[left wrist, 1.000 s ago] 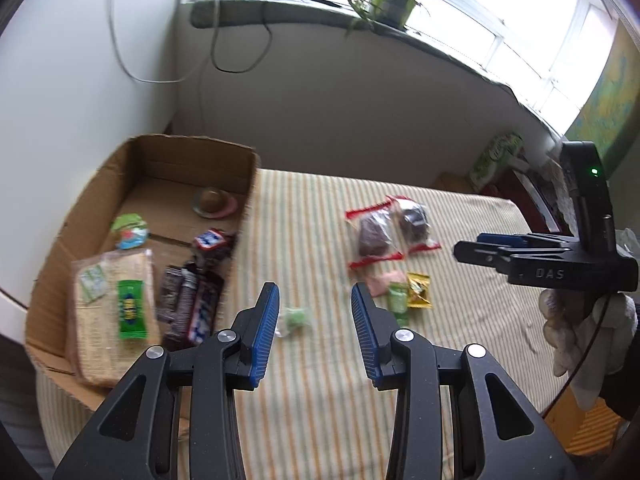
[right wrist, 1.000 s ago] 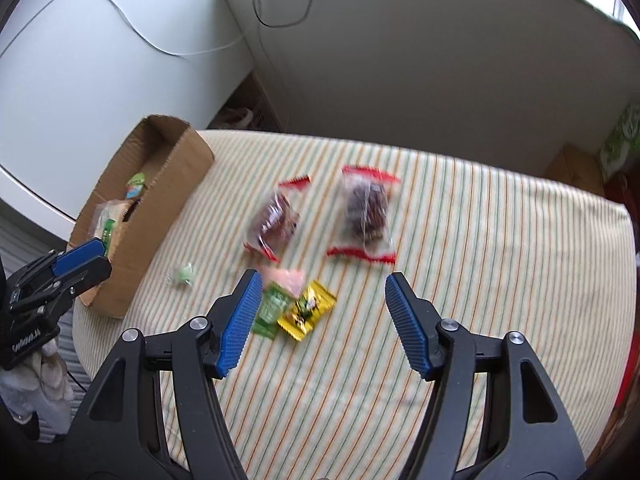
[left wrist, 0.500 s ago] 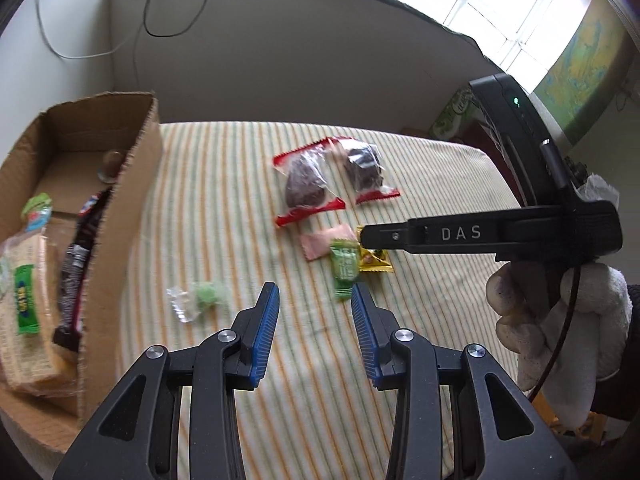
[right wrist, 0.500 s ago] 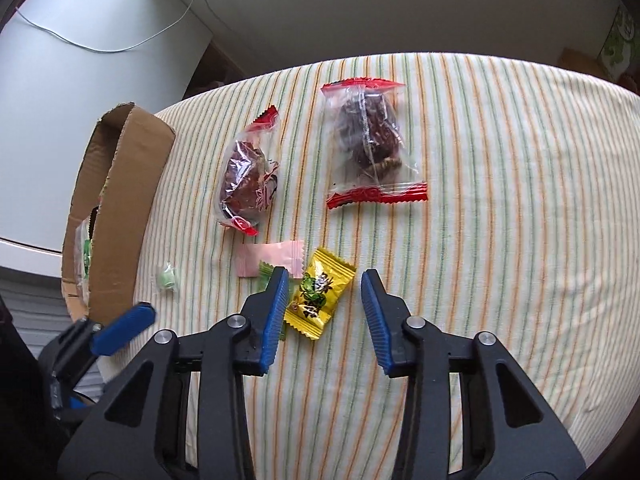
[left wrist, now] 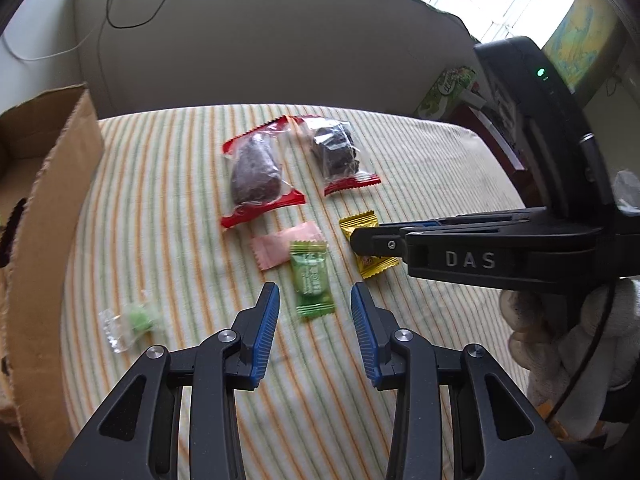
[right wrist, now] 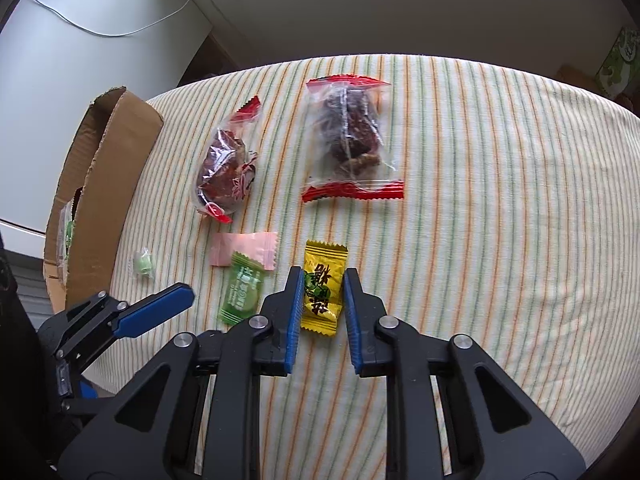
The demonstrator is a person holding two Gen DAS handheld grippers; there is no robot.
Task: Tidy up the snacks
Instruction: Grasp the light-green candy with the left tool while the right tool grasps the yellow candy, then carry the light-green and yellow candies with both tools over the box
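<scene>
The right gripper (right wrist: 322, 296) has its two blue pads closed on the yellow candy (right wrist: 322, 286), which lies flat on the striped tablecloth (right wrist: 480, 200). Its jaws have just been closing, and the candy sits between them with both pads pressing on its long sides. The upper half of the wrapper sticks out beyond the fingertips.

Taking the yellow candy as the landmark: the green candy (left wrist: 312, 280) lies just beside it, on the side toward the cardboard box (right wrist: 100, 200), and the pink candy (right wrist: 246, 252) is beyond the green one and partly under its upper end. Two clear bags with red ends, the round dark snack (right wrist: 226, 172) and the dark chunky snack (right wrist: 352, 136), lie farther away from it, toward the wall. A small pale green sweet (right wrist: 144, 264) in clear wrap lies near the box wall.

The left gripper (left wrist: 316, 312) hangs over the green candy with its jaws partly open. The lower end of that candy lies between the two blue pads, but they do not touch it, and this gripper holds nothing.
</scene>
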